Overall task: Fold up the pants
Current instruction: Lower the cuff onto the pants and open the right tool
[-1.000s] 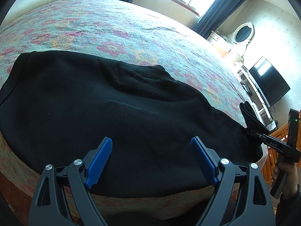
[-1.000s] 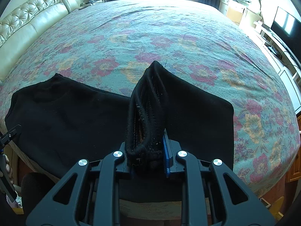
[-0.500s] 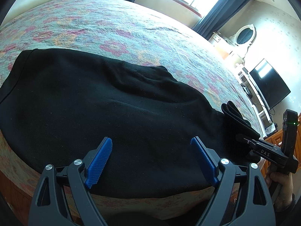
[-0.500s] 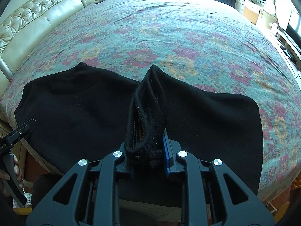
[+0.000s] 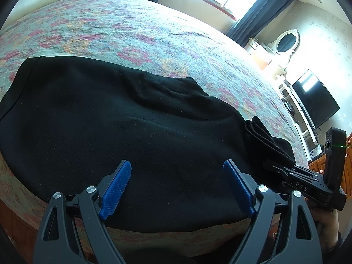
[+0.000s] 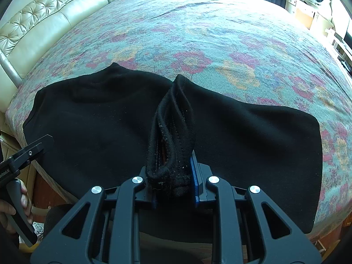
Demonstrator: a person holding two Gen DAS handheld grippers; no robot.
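Black pants [image 5: 123, 127] lie spread across the near edge of a floral bed [image 5: 154, 39]. My left gripper [image 5: 178, 187] hovers open over the cloth near the bed's front edge, its blue pads [image 5: 115, 190] wide apart with nothing between them. My right gripper [image 6: 173, 182] is shut on a bunched, hemmed end of the pants [image 6: 171, 140], which stands up as a ridge above the flat cloth [image 6: 253, 145]. The same gripper [image 5: 277, 167] appears at the right in the left wrist view, holding that raised fold [image 5: 261, 134]. The left gripper's tip [image 6: 41, 143] shows at the left edge.
A cream tufted headboard [image 6: 44, 22] runs along the bed's far left. A dark television [image 5: 314, 101], white shelves and an oval mirror [image 5: 286, 41] stand beyond the bed's right side. A person's hand [image 6: 13, 206] holds the left gripper's handle.
My right gripper has carried the bunched pants end leftward over the flat cloth, toward the left gripper, and slightly lower. The left gripper has stayed put and open.
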